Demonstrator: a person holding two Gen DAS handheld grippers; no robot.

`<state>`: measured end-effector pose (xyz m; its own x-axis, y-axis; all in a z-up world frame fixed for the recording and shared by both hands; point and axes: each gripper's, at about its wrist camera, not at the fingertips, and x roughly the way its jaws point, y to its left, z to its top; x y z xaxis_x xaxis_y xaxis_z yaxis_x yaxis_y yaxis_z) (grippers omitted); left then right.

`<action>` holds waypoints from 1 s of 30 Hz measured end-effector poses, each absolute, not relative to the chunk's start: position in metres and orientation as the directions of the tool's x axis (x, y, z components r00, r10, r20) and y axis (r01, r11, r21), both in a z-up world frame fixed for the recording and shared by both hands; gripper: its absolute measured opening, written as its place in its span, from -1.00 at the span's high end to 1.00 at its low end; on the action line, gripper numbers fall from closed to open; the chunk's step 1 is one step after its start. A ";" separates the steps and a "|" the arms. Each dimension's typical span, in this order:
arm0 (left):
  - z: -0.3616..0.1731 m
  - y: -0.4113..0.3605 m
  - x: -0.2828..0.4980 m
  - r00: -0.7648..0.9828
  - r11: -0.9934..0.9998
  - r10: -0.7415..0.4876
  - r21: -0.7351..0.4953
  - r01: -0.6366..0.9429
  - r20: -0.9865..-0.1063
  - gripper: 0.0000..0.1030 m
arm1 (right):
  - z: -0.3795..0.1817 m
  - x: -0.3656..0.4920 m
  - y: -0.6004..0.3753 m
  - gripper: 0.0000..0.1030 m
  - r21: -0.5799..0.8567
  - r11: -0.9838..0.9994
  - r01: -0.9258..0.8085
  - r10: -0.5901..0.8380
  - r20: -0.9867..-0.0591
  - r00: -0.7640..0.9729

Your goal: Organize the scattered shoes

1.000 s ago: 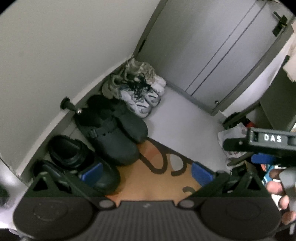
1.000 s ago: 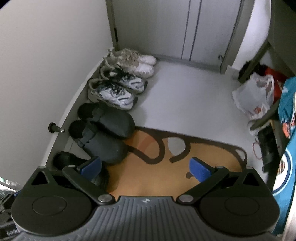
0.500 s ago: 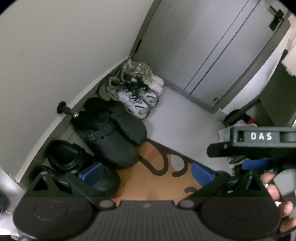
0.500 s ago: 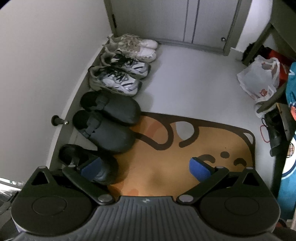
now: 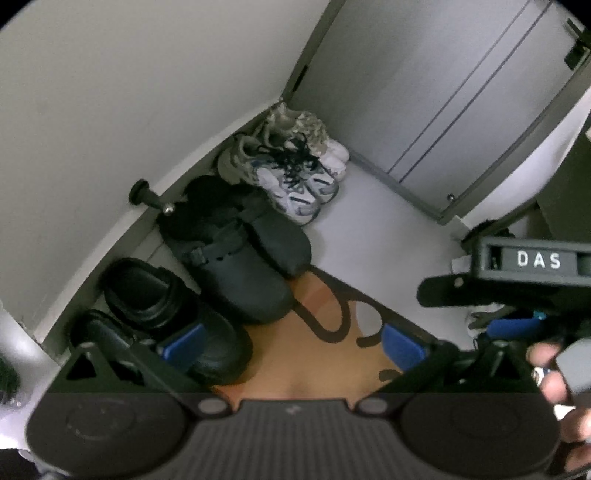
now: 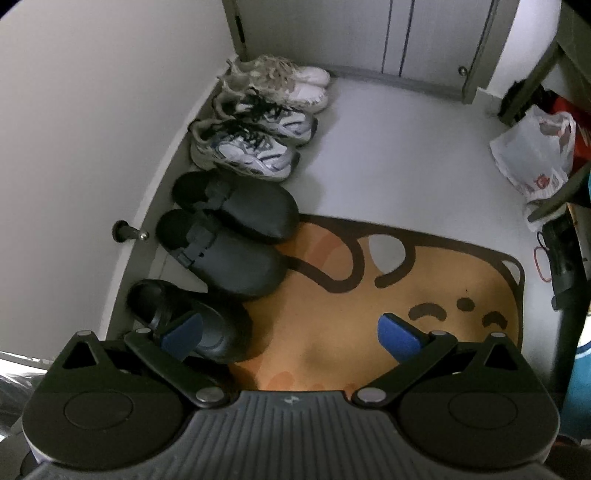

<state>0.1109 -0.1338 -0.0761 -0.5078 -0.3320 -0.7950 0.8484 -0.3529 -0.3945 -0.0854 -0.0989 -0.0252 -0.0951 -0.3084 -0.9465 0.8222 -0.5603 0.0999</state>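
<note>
Along the white wall (image 6: 92,129) on the left, a black rubber doorstop (image 6: 127,233) sticks out above the grey baseboard. Beside it the shoes stand in a row, heels to the wall and toes pointing right. Nearest is 1 glossy black slip-on shoe (image 6: 192,321), partly behind the left blue pad of the right gripper (image 6: 291,334). The left wrist view shows a 2nd black slip-on shoe (image 5: 107,332) tucked near-left of its mate (image 5: 173,314). Farther along sit 2 matte black buckled clogs (image 6: 221,251), touching each other, their toes on the edge of the orange cartoon-face doormat (image 6: 332,314). Beyond them are 2 grey-and-white running sneakers with black laces (image 6: 251,140), then 2 beige-and-white sneakers (image 6: 284,81) in the far corner by the grey double door (image 6: 424,33).

Both tools hover above the mat. The left gripper (image 5: 291,345) has its fingers spread wide with nothing between them, and the right gripper's fingers are likewise released and empty. In the left wrist view the right tool's black body marked "DAS" (image 5: 532,262) shows at the right edge with a hand (image 5: 550,373) on it.

On the far right, a white plastic bag with red print (image 6: 535,155) lies on the pale grey floor (image 6: 406,155).
</note>
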 end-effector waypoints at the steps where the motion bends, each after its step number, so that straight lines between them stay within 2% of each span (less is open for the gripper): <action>1: -0.078 -0.135 0.112 -0.505 -0.345 -0.326 -0.397 0.851 -0.799 -1.00 | -0.028 -0.086 -0.102 -1.00 0.106 -0.562 0.820 -0.302 -0.949 -0.084; 30: -0.090 -0.148 0.116 -0.470 -0.301 -0.301 -0.385 0.872 -0.830 -1.00 | -0.036 -0.082 -0.116 -1.00 0.150 -0.517 0.843 -0.297 -0.955 -0.013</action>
<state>0.1164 -0.1482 -0.0900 -0.4699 -0.3006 -0.8300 0.8725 -0.3010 -0.3849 -0.0821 -0.1158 -0.0363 -0.0126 -0.2975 -0.9546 0.8428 -0.5169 0.1499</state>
